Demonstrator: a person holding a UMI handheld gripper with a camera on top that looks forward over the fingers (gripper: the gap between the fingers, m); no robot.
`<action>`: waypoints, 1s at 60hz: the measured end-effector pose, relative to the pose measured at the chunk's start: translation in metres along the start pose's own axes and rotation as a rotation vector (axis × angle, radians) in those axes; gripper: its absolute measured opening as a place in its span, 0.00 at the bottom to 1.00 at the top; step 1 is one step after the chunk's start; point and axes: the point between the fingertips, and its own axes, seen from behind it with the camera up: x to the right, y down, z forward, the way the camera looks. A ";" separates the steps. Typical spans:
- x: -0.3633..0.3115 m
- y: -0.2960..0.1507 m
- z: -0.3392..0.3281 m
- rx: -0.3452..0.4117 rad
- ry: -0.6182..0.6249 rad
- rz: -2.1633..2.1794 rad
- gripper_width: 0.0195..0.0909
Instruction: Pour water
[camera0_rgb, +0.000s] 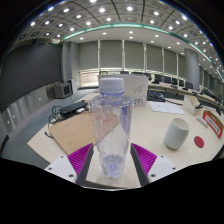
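While the gripper (111, 165) is closing its two fingers on the lower body of the clear plastic bottle (109, 125), the magenta pads (146, 156) are showing on either side of it at the bottom centre of the frame, and both appear to be pressing against its wall, so the fingers are grasping the bottle rather than merely flanking it. The bottle is standing upright in the middle of the frame, rising from between the fingers, and its white cap (113, 86) is sitting on top, apparently screwed on. Its wall is transparent and ribbed; whether water is filling it is hard to tell. Further out, a white cup (177, 133) is standing on the pale table (150, 122) at the right of the frame, well apart from the bottle, and it is probably serving as the vessel to pour into. A red disc (199, 143) is lying just beyond the cup toward the right edge, and a flat cardboard piece (72, 131) is resting at the left. To pour well, the person is likely needing to hold a firm but not crushing squeeze, carry the neck over the cup's mouth, and tilt slowly; the cap, if really closed, is going to block any flow.
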 end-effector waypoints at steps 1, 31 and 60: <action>-0.001 0.000 0.003 0.004 0.001 -0.002 0.73; 0.002 -0.089 0.005 0.129 -0.061 0.311 0.21; 0.080 -0.168 0.036 0.133 -0.476 1.620 0.21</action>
